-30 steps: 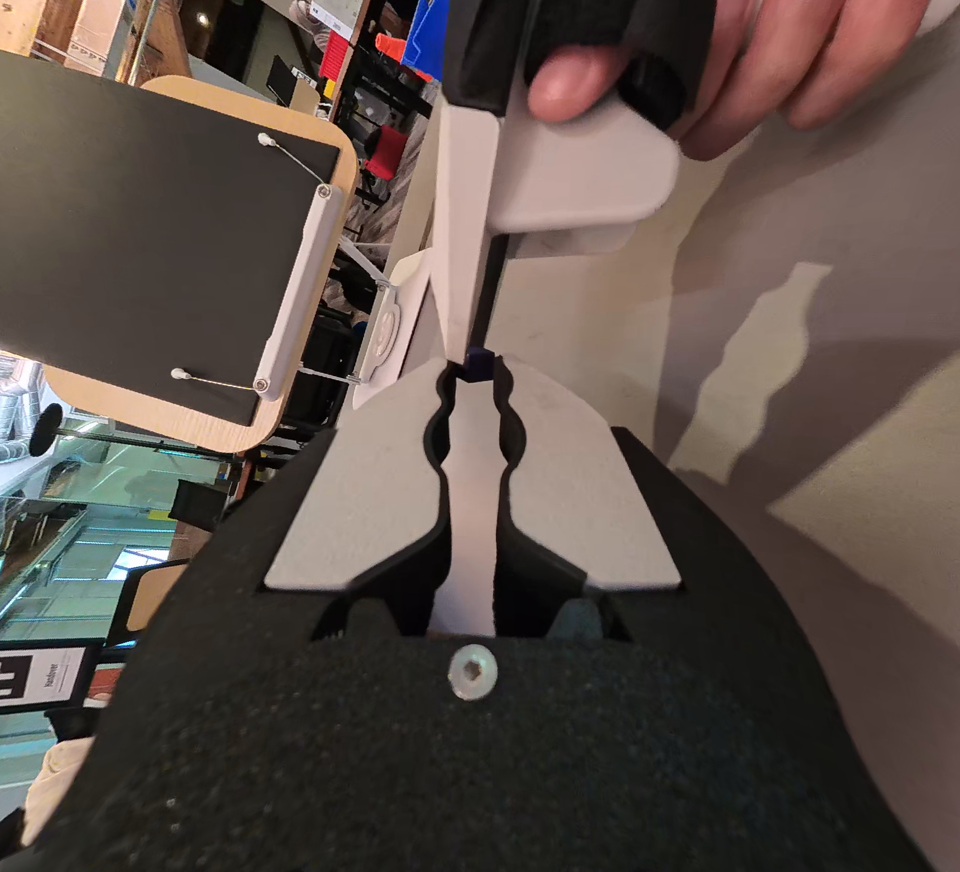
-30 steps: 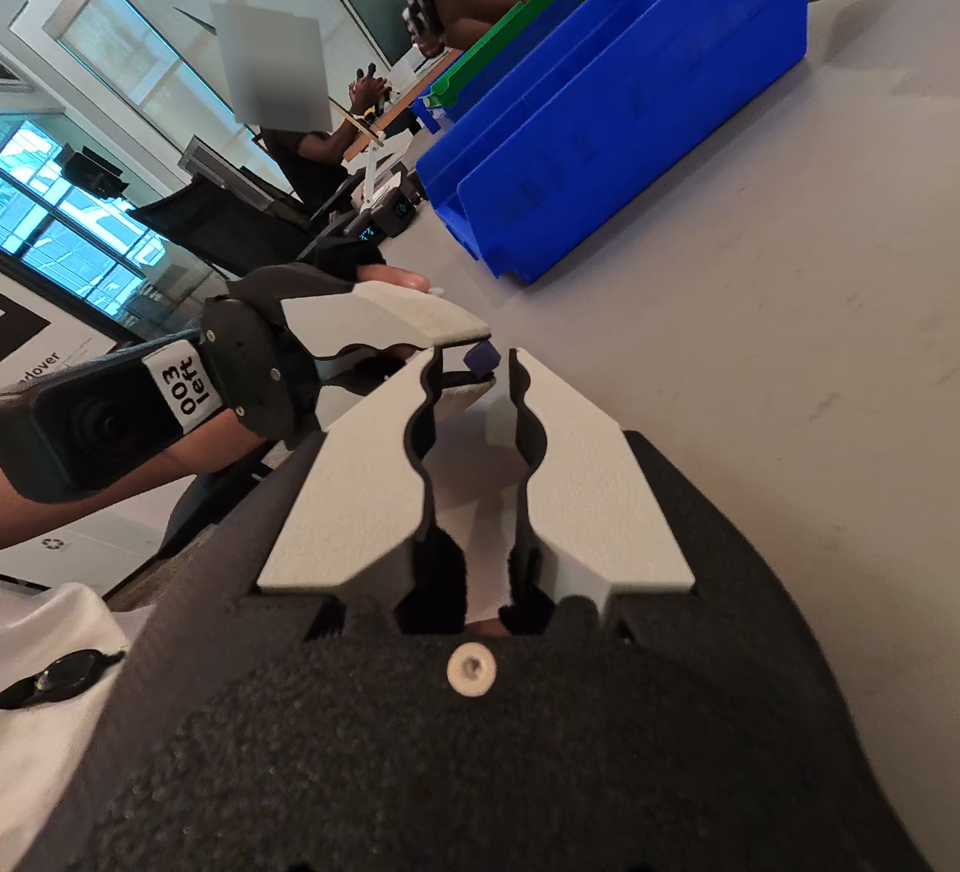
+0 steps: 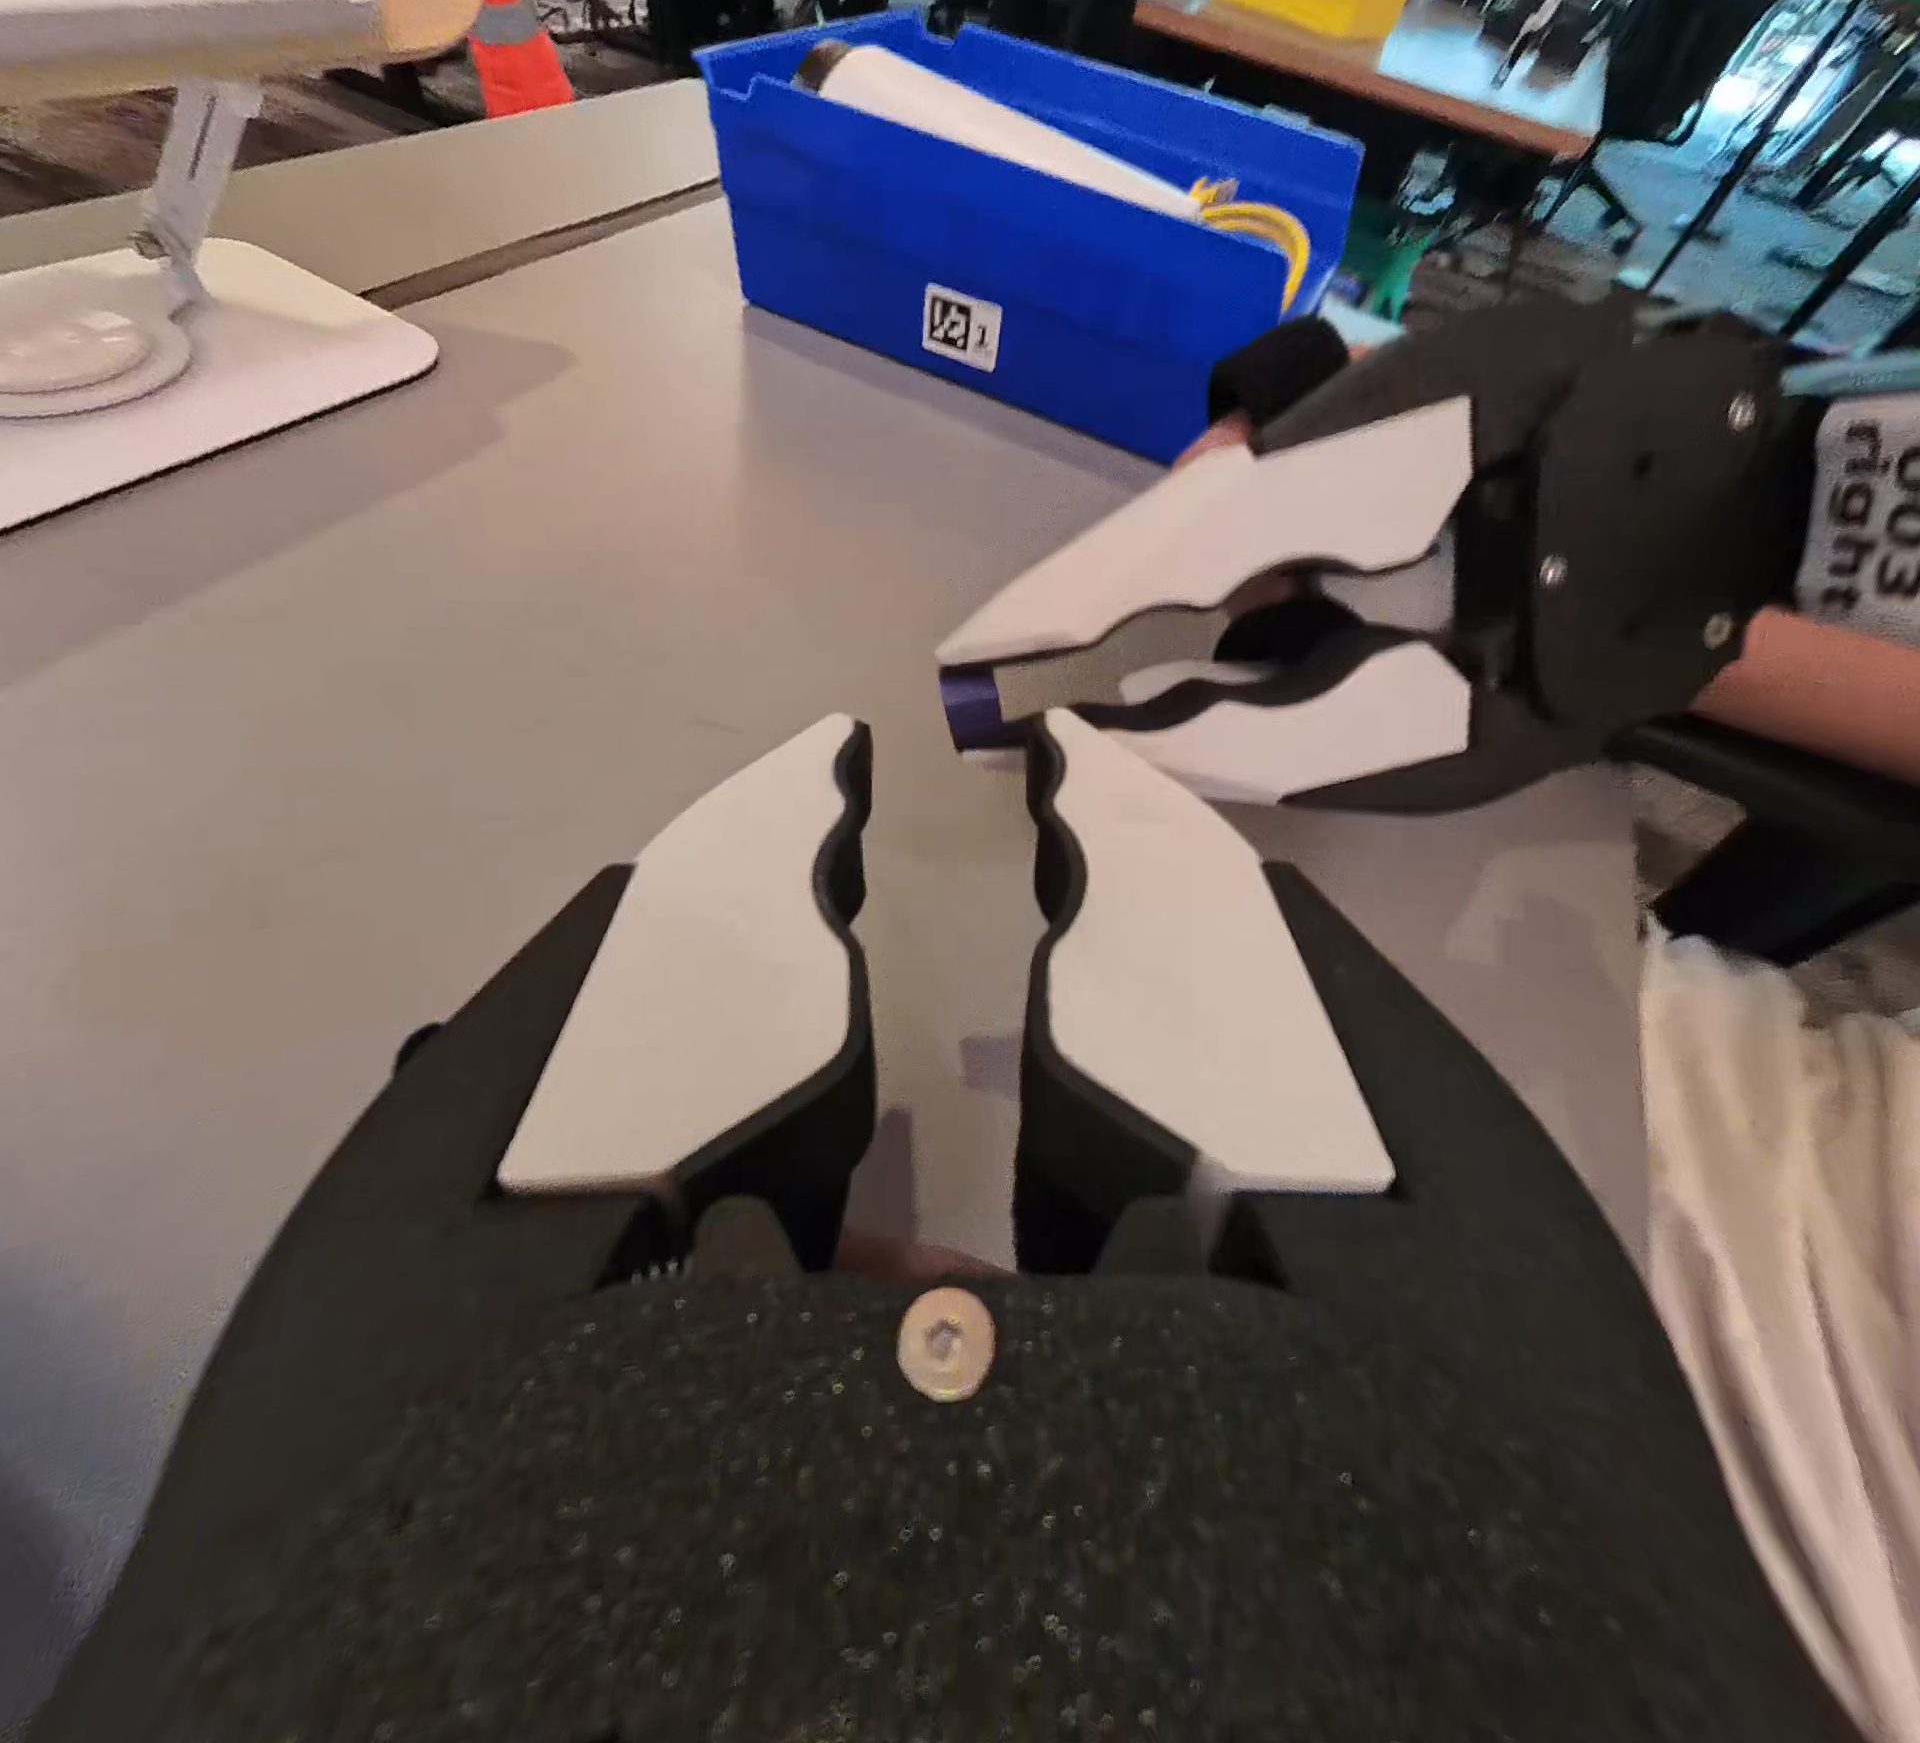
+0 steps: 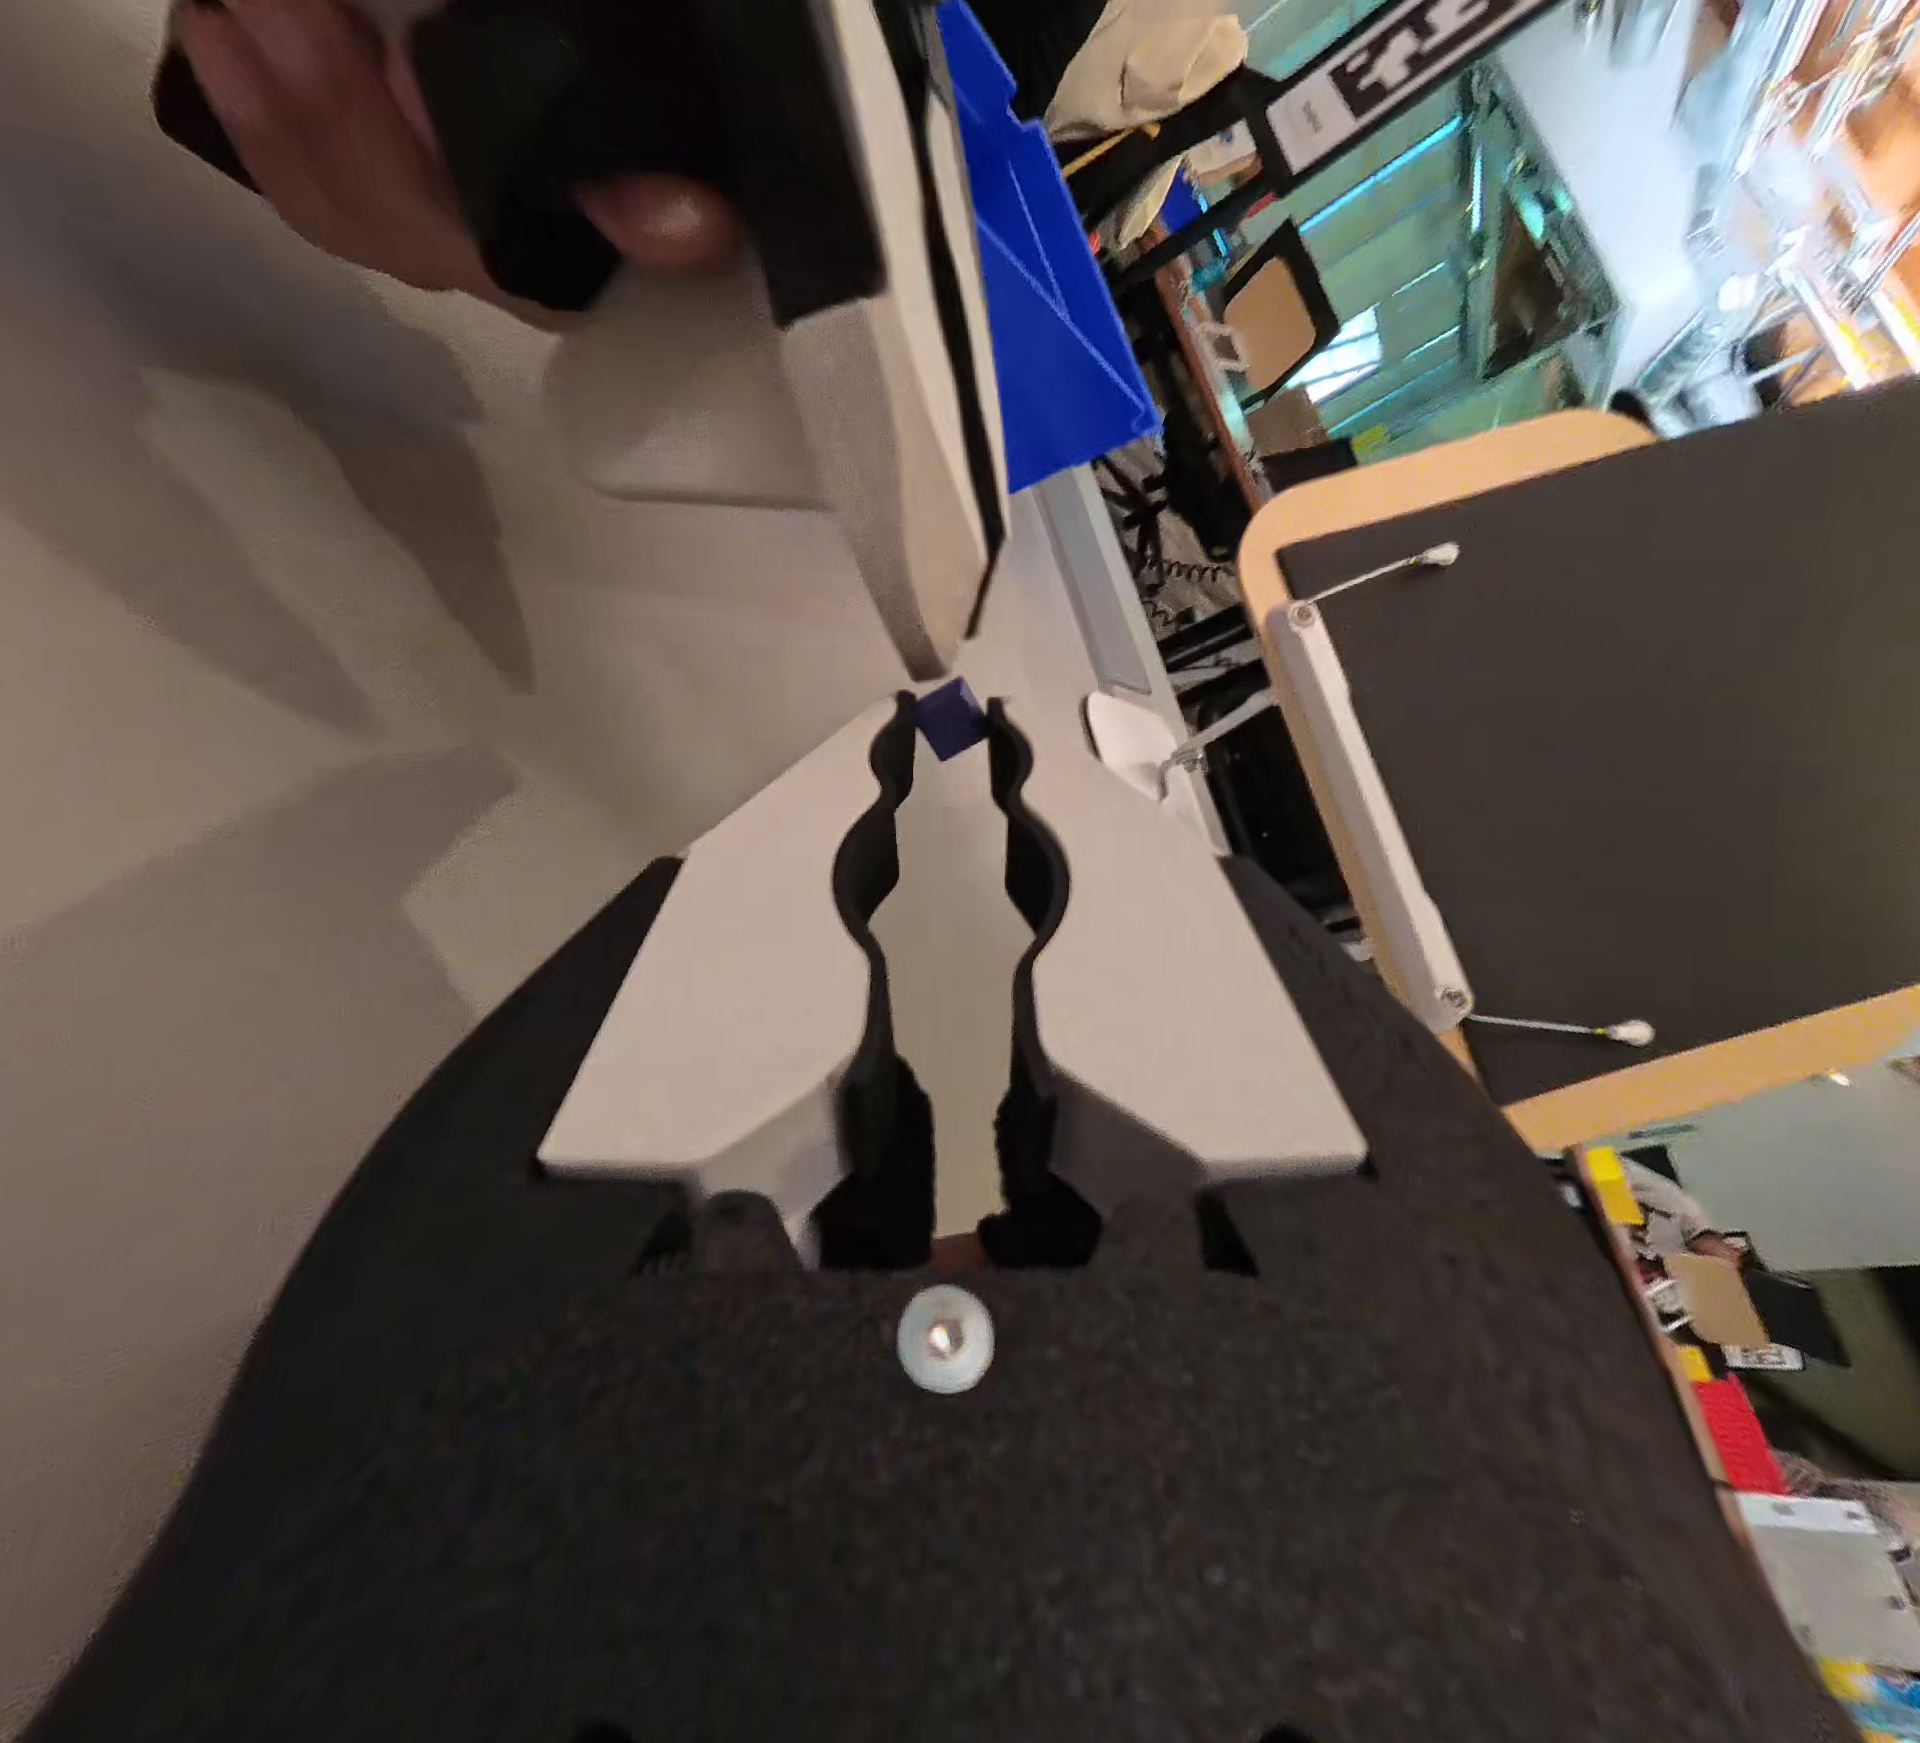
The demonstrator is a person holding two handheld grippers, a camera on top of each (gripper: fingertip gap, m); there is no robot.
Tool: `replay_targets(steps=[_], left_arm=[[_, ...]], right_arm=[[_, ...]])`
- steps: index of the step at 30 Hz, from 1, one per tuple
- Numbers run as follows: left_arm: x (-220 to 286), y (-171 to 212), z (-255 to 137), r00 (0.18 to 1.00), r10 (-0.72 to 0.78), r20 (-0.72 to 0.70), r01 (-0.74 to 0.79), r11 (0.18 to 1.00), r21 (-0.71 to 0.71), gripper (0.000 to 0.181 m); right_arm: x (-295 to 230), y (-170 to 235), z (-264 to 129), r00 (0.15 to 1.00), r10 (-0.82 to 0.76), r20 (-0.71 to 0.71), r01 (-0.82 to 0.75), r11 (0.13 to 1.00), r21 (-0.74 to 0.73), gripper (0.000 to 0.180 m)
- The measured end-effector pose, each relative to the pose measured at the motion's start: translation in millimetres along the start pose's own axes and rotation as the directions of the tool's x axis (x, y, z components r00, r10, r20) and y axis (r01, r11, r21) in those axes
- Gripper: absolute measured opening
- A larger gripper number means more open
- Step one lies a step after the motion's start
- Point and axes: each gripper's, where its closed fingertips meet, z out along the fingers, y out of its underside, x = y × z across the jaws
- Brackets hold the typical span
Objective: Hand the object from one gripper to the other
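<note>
Small dark-blue block [image 4: 951,725] sits pinched at the very tips of the right gripper [image 4: 951,717], above the grey table [image 3: 520,654]. It's too stubby to give a long axis; one end pokes out past the tips toward the left gripper [image 3: 948,737]. Left jaws gape, nothing in them. 1 s ago both grippers met at the block; now left has let go and sits just beside it. Blue bin [image 3: 1018,239] and white stand [image 3: 187,343] are well apart, with bare table between.
</note>
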Motion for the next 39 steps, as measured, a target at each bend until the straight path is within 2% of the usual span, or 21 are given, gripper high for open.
replay_targets(steps=[12, 18, 20, 22, 24, 26, 28, 30, 31, 32, 33, 35, 39], left_arm=[[12, 4, -1, 0.987, -0.075, -0.144, 0.075, 0.997, -0.005, 0.012], [14, -1, -4, 0.985, -0.065, -0.161, 0.067, 0.998, 0.006, 0.01], [13, -1, -7, 0.981, -0.064, -0.182, 0.065, 0.998, 0.003, 0.01], [14, -4, -13, 0.971, -0.076, -0.226, 0.082, 0.996, 0.021, 0.01], [18, -13, -23, 0.94, -0.123, -0.317, 0.146, 0.988, 0.048, 0.01], [19, -20, -32, 0.909, -0.163, -0.384, 0.205, 0.976, 0.072, 0.01], [20, -25, -37, 0.887, -0.182, -0.426, 0.241, 0.966, 0.09, 0.01], [23, -25, -39, 0.873, -0.186, -0.45, 0.25, 0.965, 0.085, 0.01], [26, -24, -38, 0.869, -0.182, -0.46, 0.244, 0.967, 0.078, 0.01], [29, -23, -38, 0.866, -0.177, -0.468, 0.237, 0.969, 0.071, 0.01], [32, -23, -37, 0.862, -0.175, -0.475, 0.232, 0.971, 0.064, 0.01], [37, -21, -34, 0.858, -0.171, -0.485, 0.222, 0.974, 0.048, 0.01], [44, -16, -29, 0.852, -0.173, -0.494, 0.209, 0.978, 0.019, 0.01]], right_arm=[[-5, -13, -4, 1.0, -0.018, 0.0, 0.018, 0.999, 0.042, 0.013], [-1, -16, -6, 0.997, -0.007, -0.075, 0.013, 0.997, 0.079, 0.014], [-10, -17, -7, 0.998, 0.065, 0.019, -0.067, 0.994, 0.092, 0.029], [-13, -20, -10, 0.971, 0.203, 0.128, -0.218, 0.97, 0.111, 0.035], [-14, -21, -14, 0.894, 0.367, 0.258, -0.404, 0.908, 0.108, 0.034], [-12, -20, -17, 0.759, 0.528, 0.382, -0.593, 0.802, 0.07, 0.033], [-15, -23, -21, 0.55, 0.647, 0.527, -0.755, 0.655, -0.016, 0.03], [-14, -35, -29, 0.29, 0.68, 0.674, -0.874, 0.475, -0.104, 0.028], [-11, -38, -31, 0.185, 0.683, 0.707, -0.906, 0.397, -0.147, 0.028], [-8, -39, -32, 0.116, 0.679, 0.725, -0.922, 0.345, -0.175, 0.028], [-4, -40, -33, 0.081, 0.671, 0.737, -0.931, 0.315, -0.185, 0.026], [1, -40, -34, 0.075, 0.667, 0.741, -0.94, 0.294, -0.17, 0.021], [0, -41, -39, 0.077, 0.655, 0.752, -0.938, 0.304, -0.169, 0.019]])
